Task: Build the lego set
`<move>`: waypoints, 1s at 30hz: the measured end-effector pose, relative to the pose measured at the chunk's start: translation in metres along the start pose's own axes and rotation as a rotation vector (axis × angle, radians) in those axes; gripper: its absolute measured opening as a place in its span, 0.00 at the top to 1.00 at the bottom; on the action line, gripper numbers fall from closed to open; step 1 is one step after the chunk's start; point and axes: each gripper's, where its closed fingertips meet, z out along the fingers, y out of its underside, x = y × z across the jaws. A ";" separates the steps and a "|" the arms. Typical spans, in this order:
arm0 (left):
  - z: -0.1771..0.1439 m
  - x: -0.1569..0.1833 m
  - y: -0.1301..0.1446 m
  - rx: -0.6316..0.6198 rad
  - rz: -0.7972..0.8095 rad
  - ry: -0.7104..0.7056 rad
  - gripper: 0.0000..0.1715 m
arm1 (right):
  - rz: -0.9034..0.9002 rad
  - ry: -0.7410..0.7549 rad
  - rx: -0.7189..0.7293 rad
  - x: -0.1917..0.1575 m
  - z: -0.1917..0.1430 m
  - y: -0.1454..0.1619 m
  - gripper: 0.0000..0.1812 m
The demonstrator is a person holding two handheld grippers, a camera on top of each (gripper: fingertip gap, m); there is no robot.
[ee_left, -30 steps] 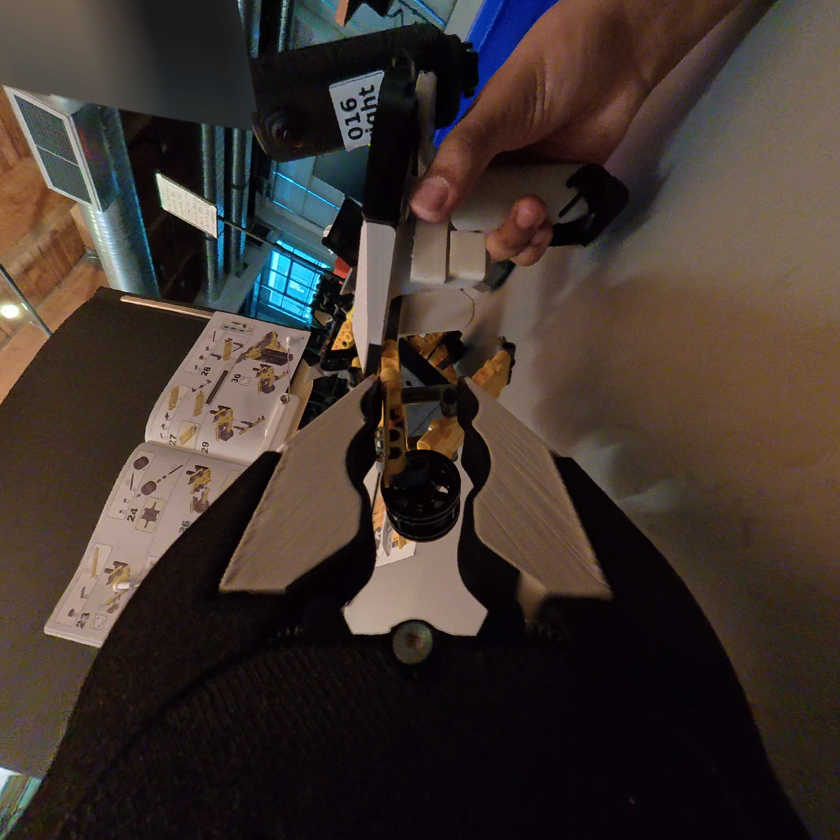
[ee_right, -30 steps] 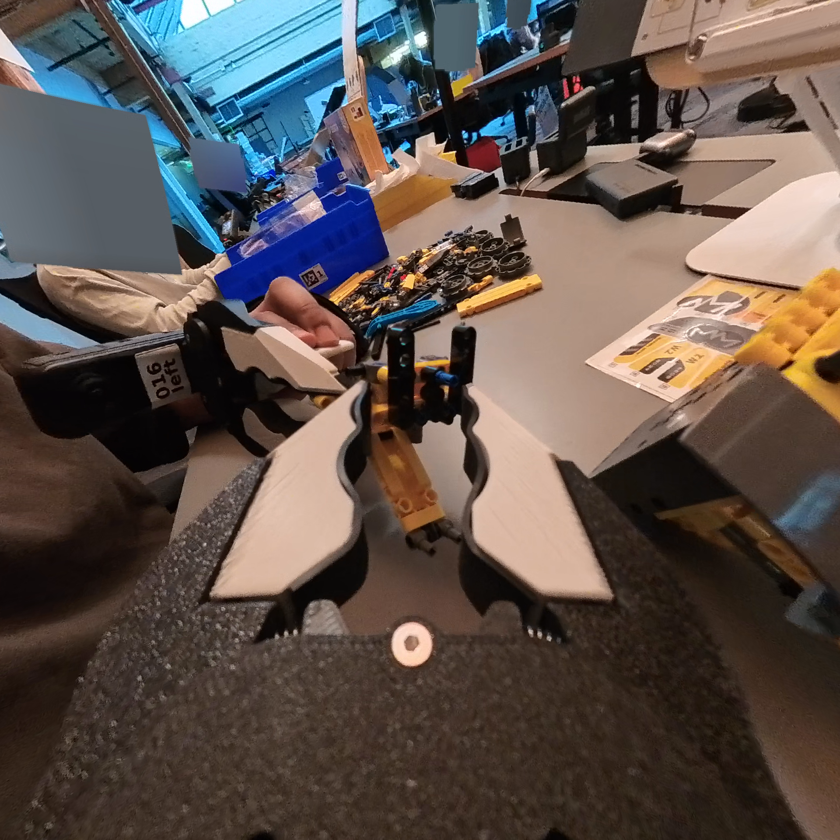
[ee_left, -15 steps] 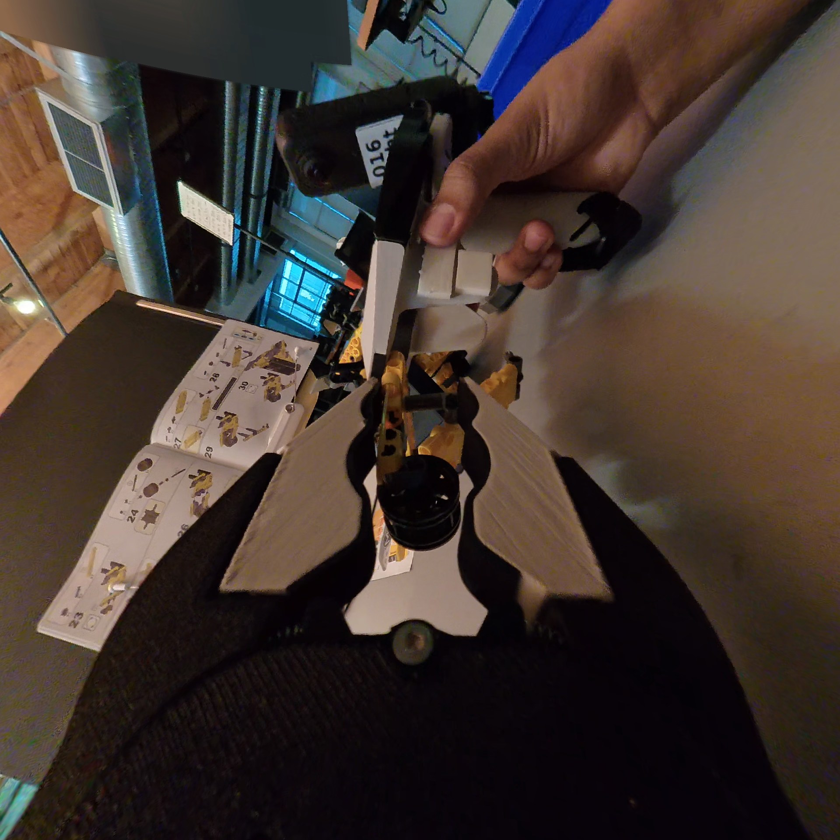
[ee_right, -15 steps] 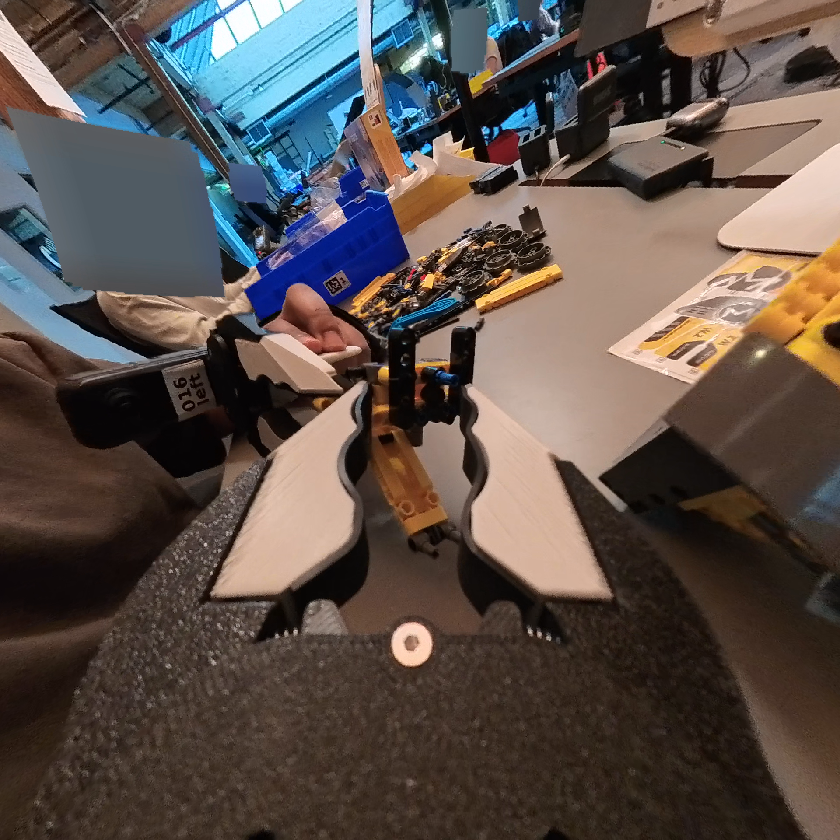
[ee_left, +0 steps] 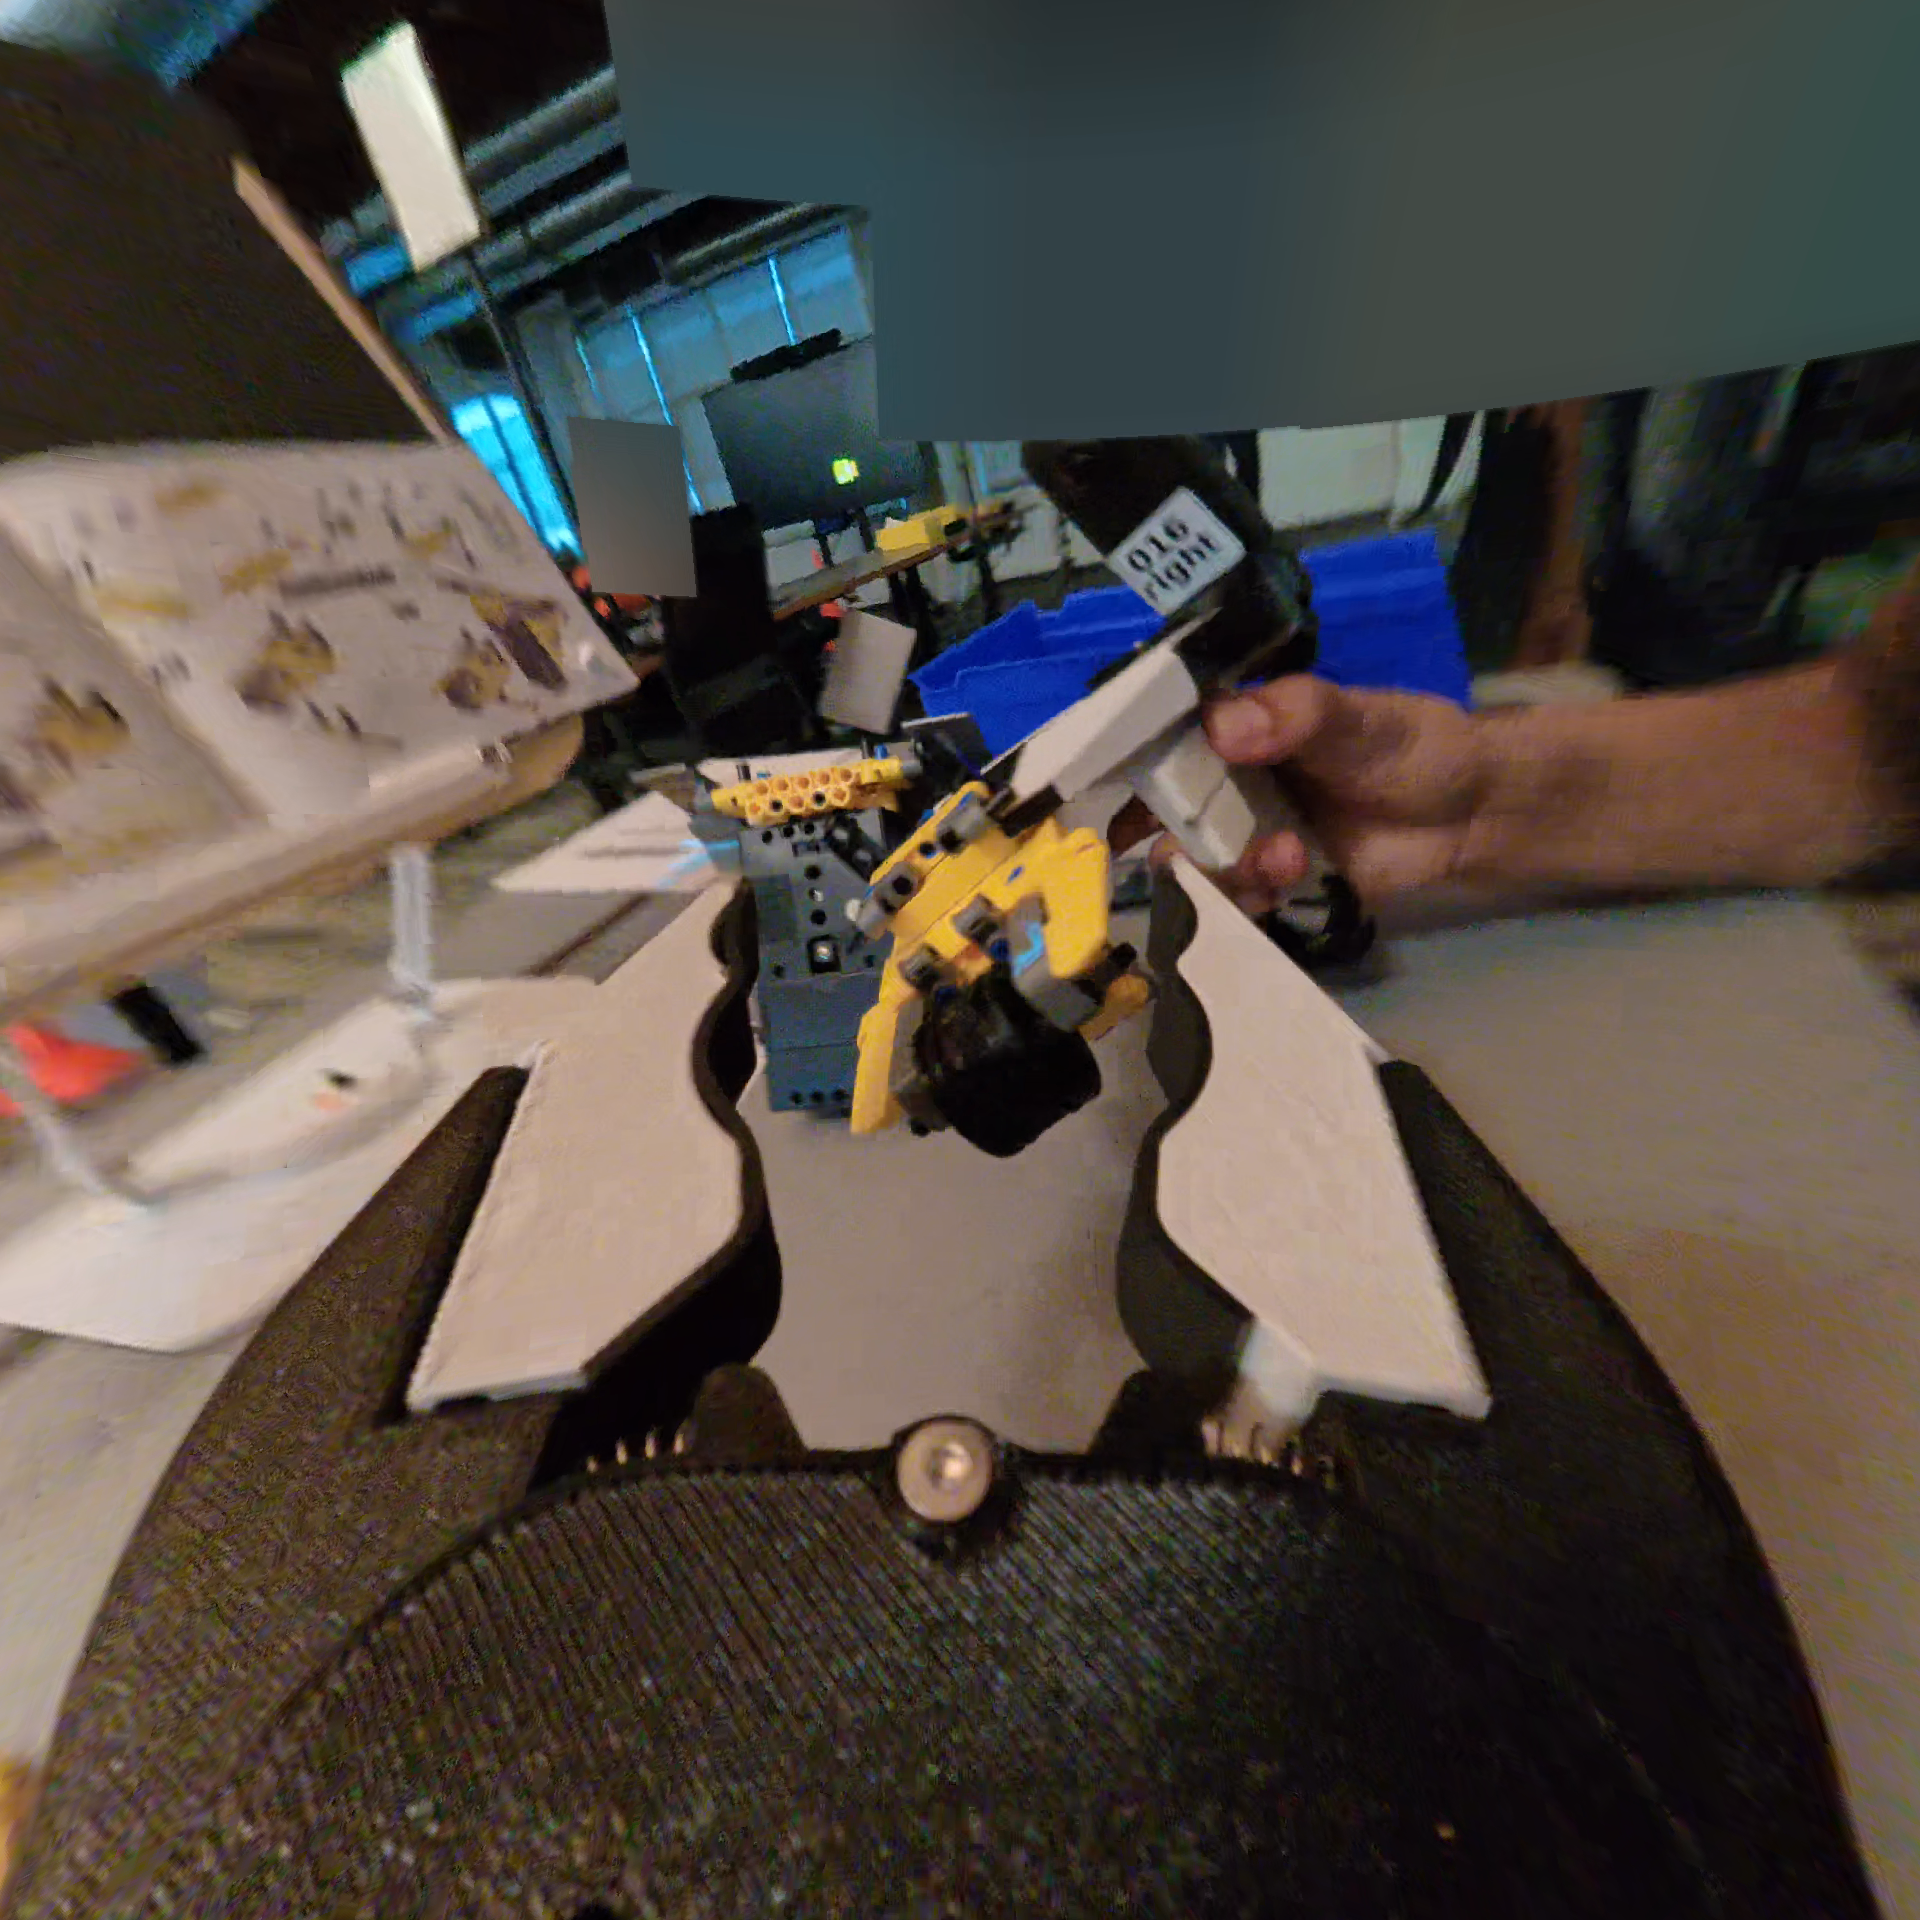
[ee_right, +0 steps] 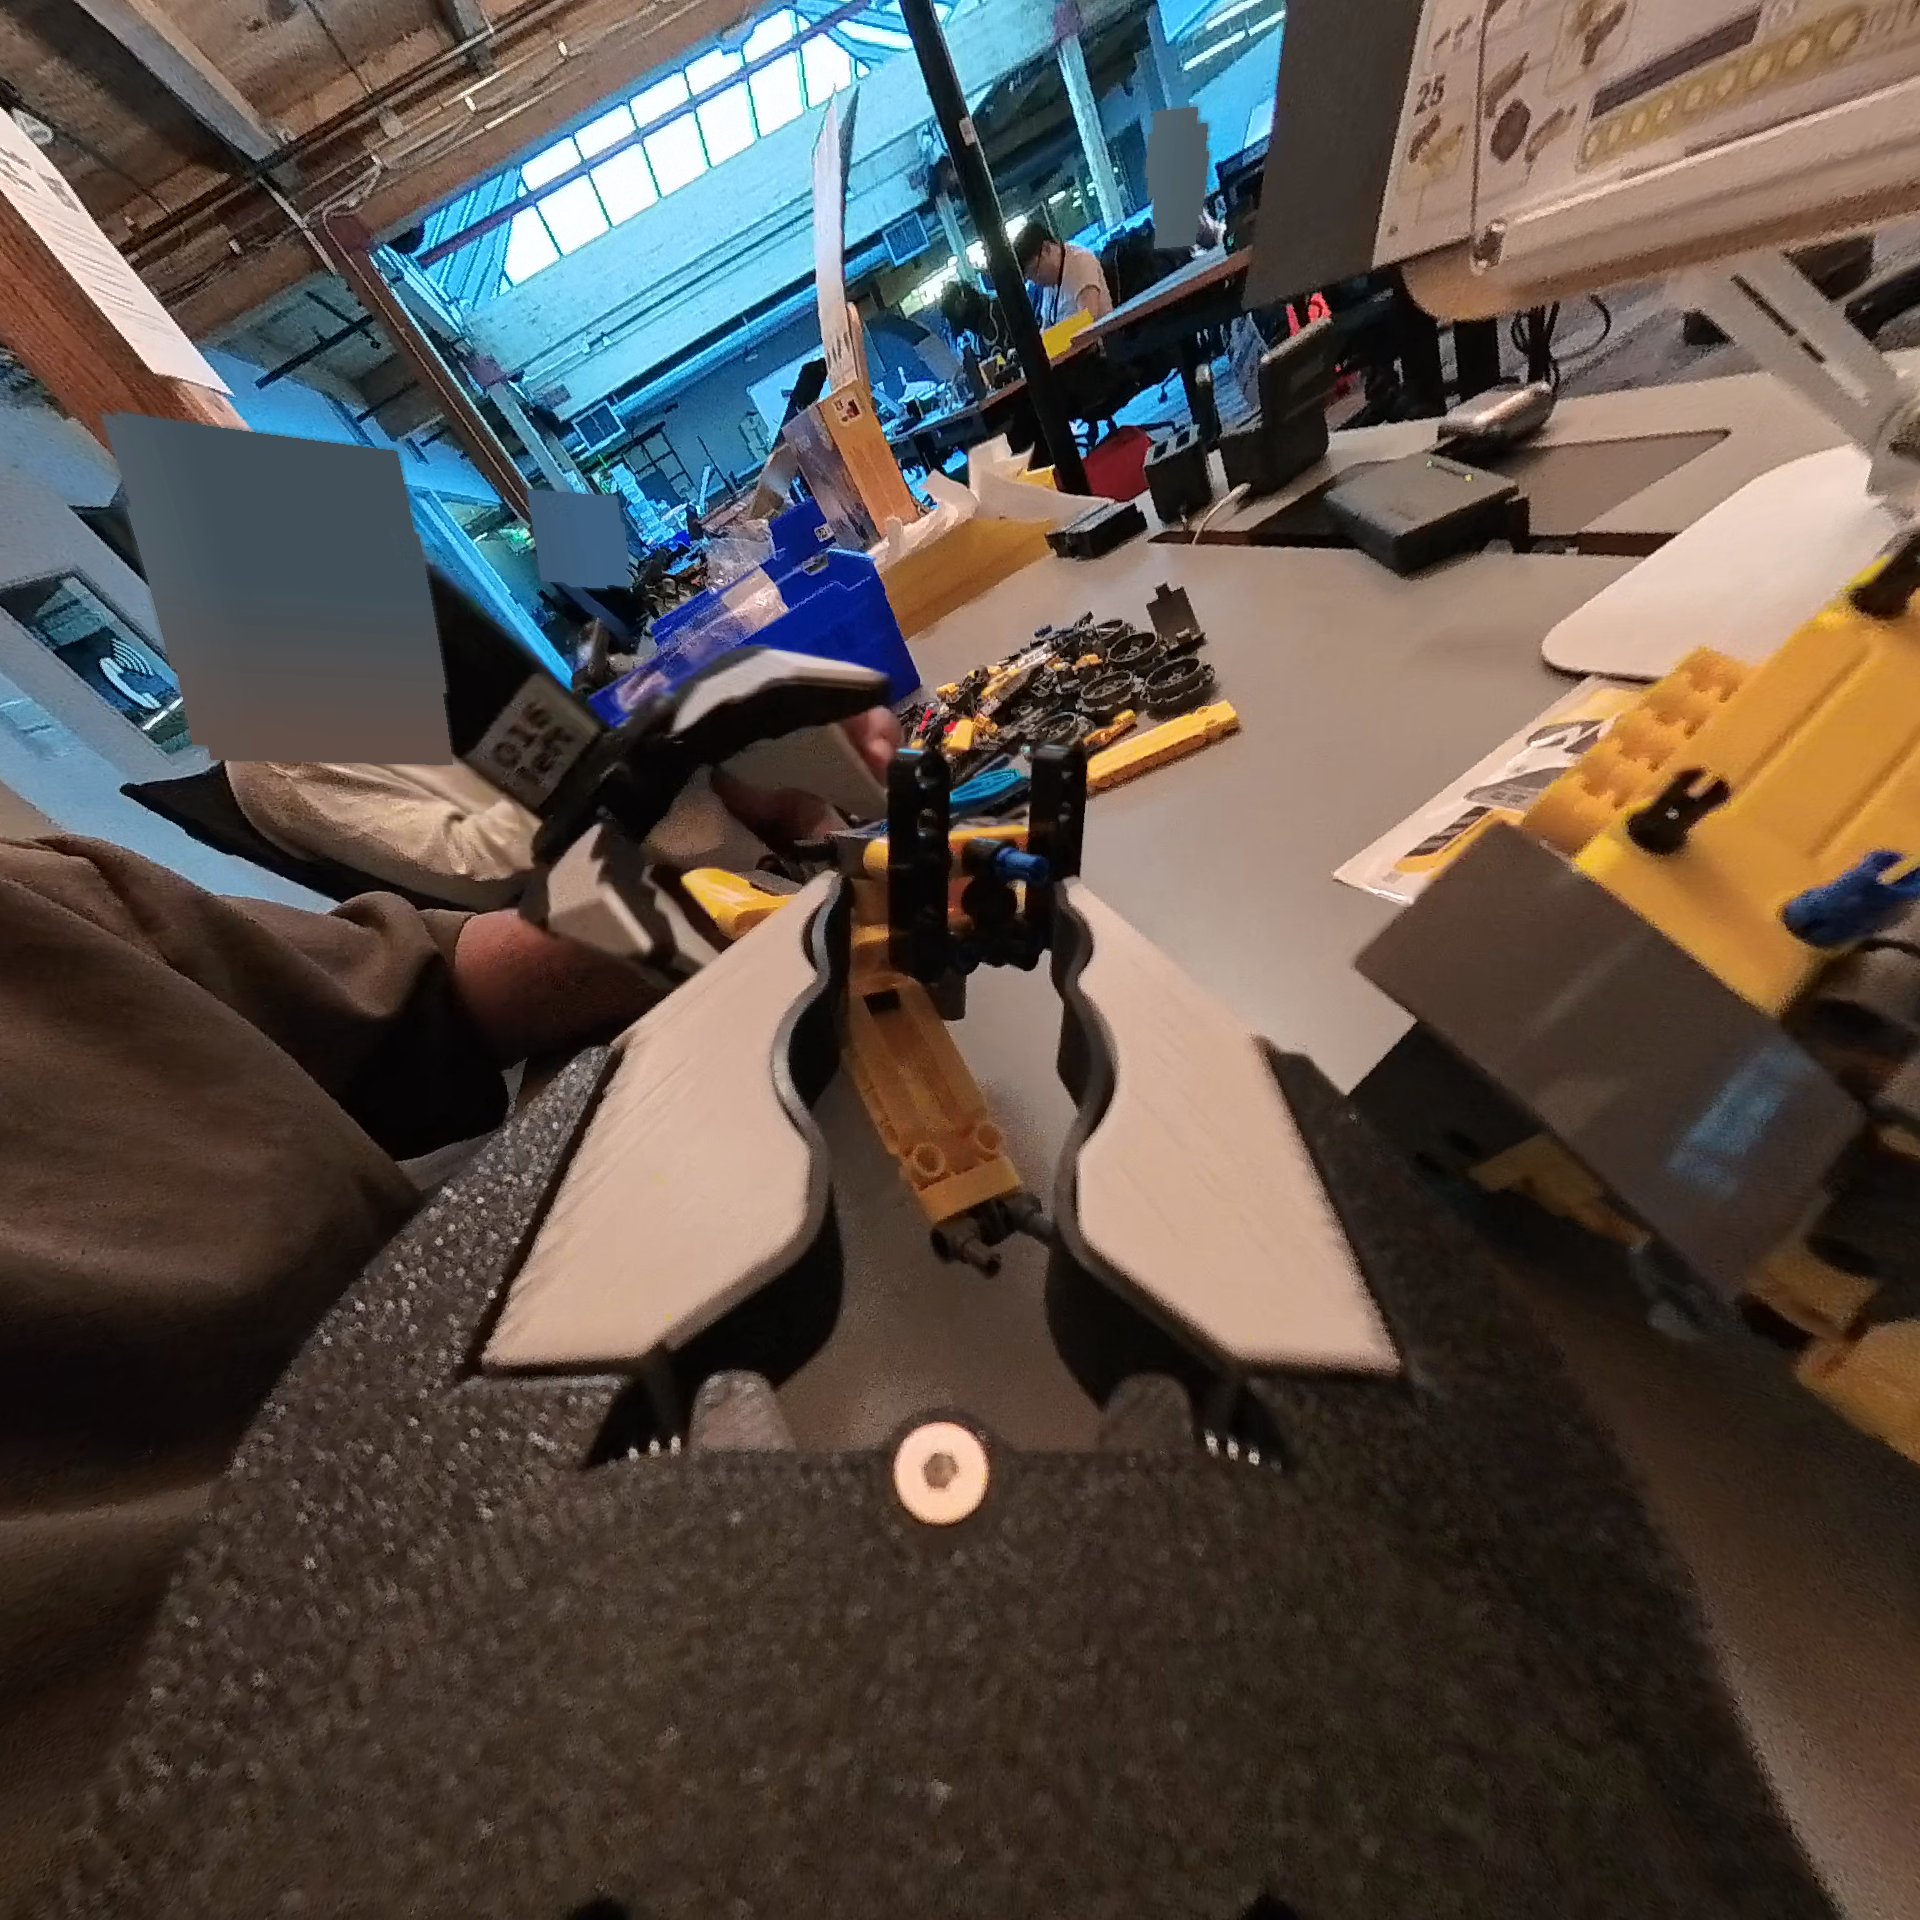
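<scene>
Right wrist view puts the yellow-and-black brick assembly (ee_right: 935, 987) in your right gripper (ee_right: 945, 894), clenched on it above the tabletop (ee_right: 1351, 727), level and pointing forward. Your left gripper (ee_left: 951, 883) is released, jaws wide, facing the assembly's black wheel end without touching. A grey-and-yellow model (ee_right: 1610, 987) stands just right; loose parts (ee_right: 1070, 675) lie beyond.

From the right tool (ee_right: 945, 914), bare table (ee_right: 1371, 727) lies open at 1 o'clock. A grey-and-yellow brick model (ee_right: 1662, 1039) blocks 3 o'clock, a loose parts pile (ee_right: 1060, 686) sits at 12, the left tool (ee_right: 665, 790) crowds 10, and an instruction stand (ee_right: 1662, 156) overhangs 2.
</scene>
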 end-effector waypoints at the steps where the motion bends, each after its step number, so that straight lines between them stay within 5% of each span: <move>1: 0.000 -0.005 0.001 0.004 -0.109 0.014 0.56 | -0.013 -0.001 0.008 -0.002 0.000 -0.002 0.80; 4: 0.003 -0.007 0.007 -0.013 -0.356 0.093 0.47 | -0.045 0.000 0.024 -0.005 -0.001 -0.005 0.80; 10: 0.003 -0.002 0.002 0.016 -0.600 0.214 0.46 | -0.142 0.063 -0.004 -0.002 -0.001 -0.003 0.80; 19: 0.008 0.006 0.037 -0.223 -0.497 0.199 0.51 | -0.578 0.265 -0.195 -0.007 0.011 0.018 0.79; 24: 0.011 0.020 0.049 -0.299 -0.353 0.206 0.53 | -0.577 0.219 -0.213 -0.018 0.016 0.024 0.79; 30: 0.010 0.017 0.049 -0.297 -0.315 0.192 0.66 | -0.546 0.204 -0.208 -0.018 0.017 0.025 0.79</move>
